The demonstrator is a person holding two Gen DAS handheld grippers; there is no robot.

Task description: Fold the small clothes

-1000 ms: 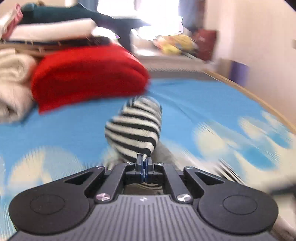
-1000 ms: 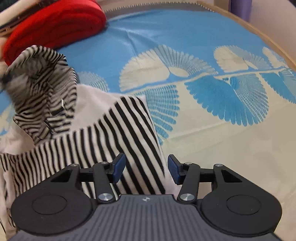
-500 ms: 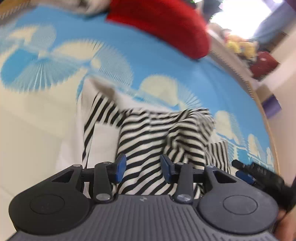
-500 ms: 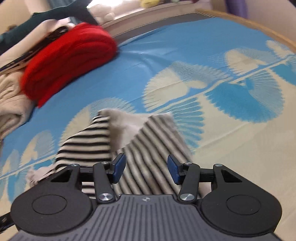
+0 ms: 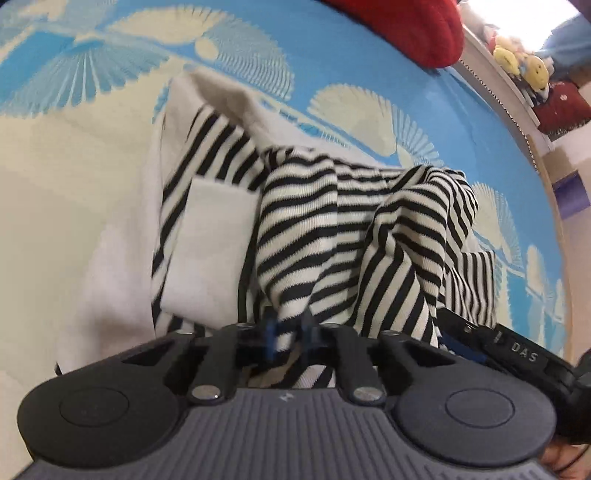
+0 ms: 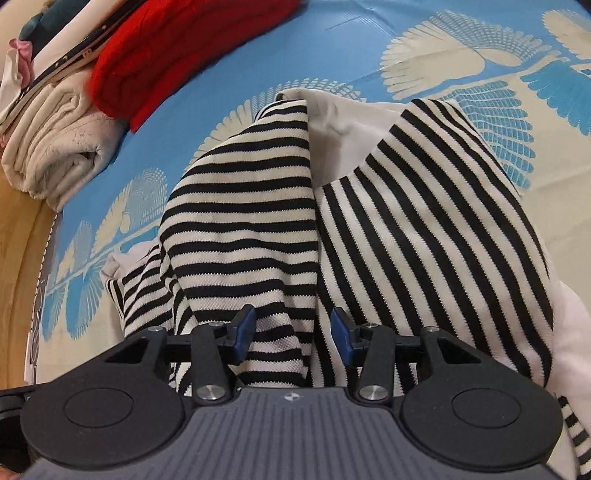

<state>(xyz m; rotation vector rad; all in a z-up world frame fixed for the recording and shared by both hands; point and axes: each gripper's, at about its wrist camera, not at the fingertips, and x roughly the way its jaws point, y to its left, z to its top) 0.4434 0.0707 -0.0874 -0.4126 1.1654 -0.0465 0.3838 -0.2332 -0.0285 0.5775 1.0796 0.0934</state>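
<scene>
Left gripper (image 5: 290, 334) newly closed on striped garment (image 5: 332, 229)

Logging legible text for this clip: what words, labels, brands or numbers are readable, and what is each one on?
"DAS": white letters on the black body of the right gripper, at the right edge of the left wrist view.
Small light mark on the dark strip in the folded pile, right wrist view: too small to read.
Emblem on the left gripper housing: a logo, no letters.

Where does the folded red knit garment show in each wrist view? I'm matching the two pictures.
Left wrist: the folded red knit garment sits at the top edge, right of centre, cut off by the frame.
Right wrist: it lies at the upper left, beside the rolled cream towel.
Shared landmark: the black-and-white striped top on the blue fan-patterned sheet.
</scene>
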